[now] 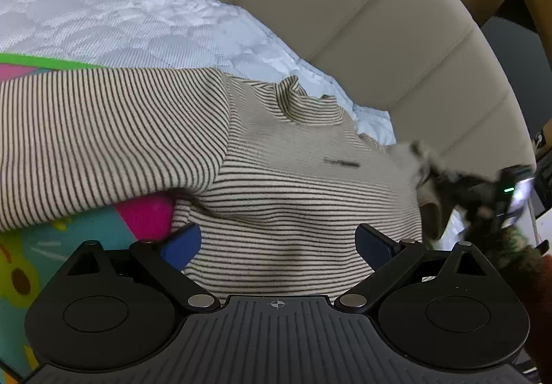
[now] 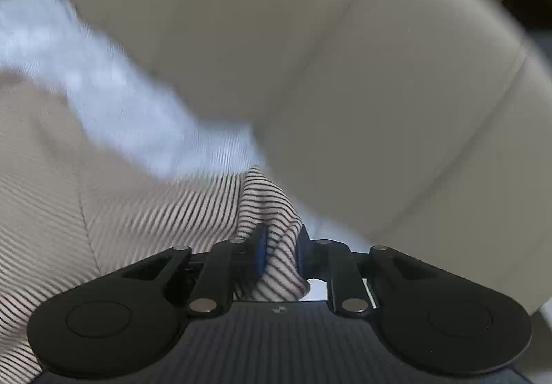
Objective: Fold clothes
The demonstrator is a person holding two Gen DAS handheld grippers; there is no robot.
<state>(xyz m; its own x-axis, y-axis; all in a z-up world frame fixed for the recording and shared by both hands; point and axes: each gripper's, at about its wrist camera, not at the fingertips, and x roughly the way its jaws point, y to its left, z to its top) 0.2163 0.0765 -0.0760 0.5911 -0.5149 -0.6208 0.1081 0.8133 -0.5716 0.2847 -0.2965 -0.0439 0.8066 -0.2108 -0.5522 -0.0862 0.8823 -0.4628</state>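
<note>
A beige shirt with thin dark stripes (image 1: pixel 276 184) lies spread on a bed, collar toward the headboard, one sleeve folded across at the left (image 1: pixel 103 128). My left gripper (image 1: pixel 279 242) is open just above the shirt's body, holding nothing. My right gripper (image 2: pixel 281 249) is shut on a bunched fold of the striped shirt (image 2: pixel 276 211) and lifts it; that view is motion-blurred. The right gripper also shows blurred at the shirt's right edge in the left wrist view (image 1: pixel 483 197).
A white quilted cover (image 1: pixel 120 11) lies under the shirt. A colourful printed cloth (image 1: pixel 69 246) lies at the left. A beige padded headboard (image 1: pixel 379 21) stands behind. Furniture and boxes (image 1: pixel 541 159) are at the far right.
</note>
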